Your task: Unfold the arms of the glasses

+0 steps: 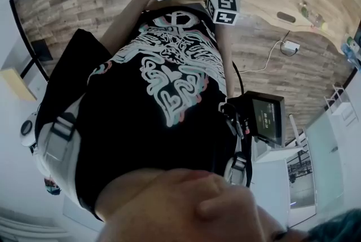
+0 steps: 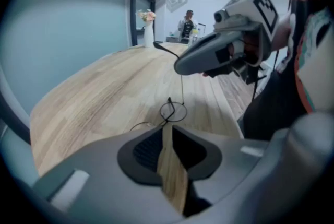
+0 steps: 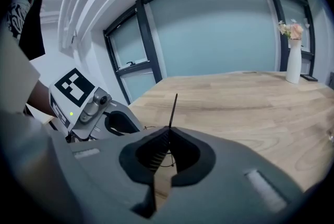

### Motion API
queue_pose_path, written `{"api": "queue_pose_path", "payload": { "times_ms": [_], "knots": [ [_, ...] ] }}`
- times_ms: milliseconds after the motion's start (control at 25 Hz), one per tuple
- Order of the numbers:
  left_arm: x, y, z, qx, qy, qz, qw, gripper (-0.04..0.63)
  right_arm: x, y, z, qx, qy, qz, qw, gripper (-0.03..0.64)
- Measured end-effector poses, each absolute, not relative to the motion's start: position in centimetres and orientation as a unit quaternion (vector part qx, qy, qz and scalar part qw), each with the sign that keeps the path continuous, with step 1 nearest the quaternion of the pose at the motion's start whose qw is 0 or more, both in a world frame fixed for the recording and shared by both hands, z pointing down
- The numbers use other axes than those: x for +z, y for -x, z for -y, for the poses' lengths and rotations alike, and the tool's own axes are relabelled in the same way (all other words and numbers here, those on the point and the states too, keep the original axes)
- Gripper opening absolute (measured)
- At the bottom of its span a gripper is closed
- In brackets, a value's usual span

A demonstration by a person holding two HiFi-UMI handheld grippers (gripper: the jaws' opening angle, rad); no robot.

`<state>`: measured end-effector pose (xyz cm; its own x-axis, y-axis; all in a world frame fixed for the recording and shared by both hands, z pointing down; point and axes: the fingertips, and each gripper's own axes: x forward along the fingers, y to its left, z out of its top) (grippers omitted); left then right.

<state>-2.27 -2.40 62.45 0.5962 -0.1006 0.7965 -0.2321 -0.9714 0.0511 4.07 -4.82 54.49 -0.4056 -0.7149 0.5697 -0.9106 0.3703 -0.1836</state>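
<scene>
- Your right gripper [image 3: 168, 131] has its jaws pinched together on a slim black arm [image 3: 173, 107] of the glasses. The arm sticks up past the tips.
- Your left gripper [image 2: 166, 125] holds its jaws a narrow slit apart. Bare wood shows through the gap, and the pads do not press on the frame.
- The thin black wire-framed glasses with round lenses [image 2: 174, 111] sit just beyond the left tips. One lens ring shows clearly, and a fine wire runs up from it to the right gripper's nose.
- Both grippers point downward, tips near each other, over the light wooden table [image 2: 99, 92], close to the edge by your body.
- A white vase of flowers [image 3: 293, 61] stands at the table's far end, before the frosted glass wall [image 3: 219, 35].
</scene>
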Motion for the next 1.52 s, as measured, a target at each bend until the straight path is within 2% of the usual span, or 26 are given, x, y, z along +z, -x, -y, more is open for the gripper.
{"api": "queue_pose_path", "payload": {
  "times_ms": [320,400,880,1520],
  "knots": [
    [62.1,1.6,3.0,0.455,-0.888,0.063,0.011,0.038,54.8,-3.5,4.7,0.230,-0.497,0.809,0.213,0.000],
    [62.1,1.3,3.3,0.466,-0.884,0.042,-0.003,0.056,54.7,-3.6,4.7,0.225,-0.495,0.810,0.218,0.000],
    [64.6,1.2,2.1,0.549,-0.817,-0.119,-0.128,0.057,54.6,-3.8,4.5,0.229,-0.494,0.813,0.208,0.000],
    [65.6,1.0,2.6,0.581,-0.789,-0.140,-0.141,0.055,54.1,-3.4,4.4,0.228,-0.491,0.818,0.194,0.000]
  ]
}}
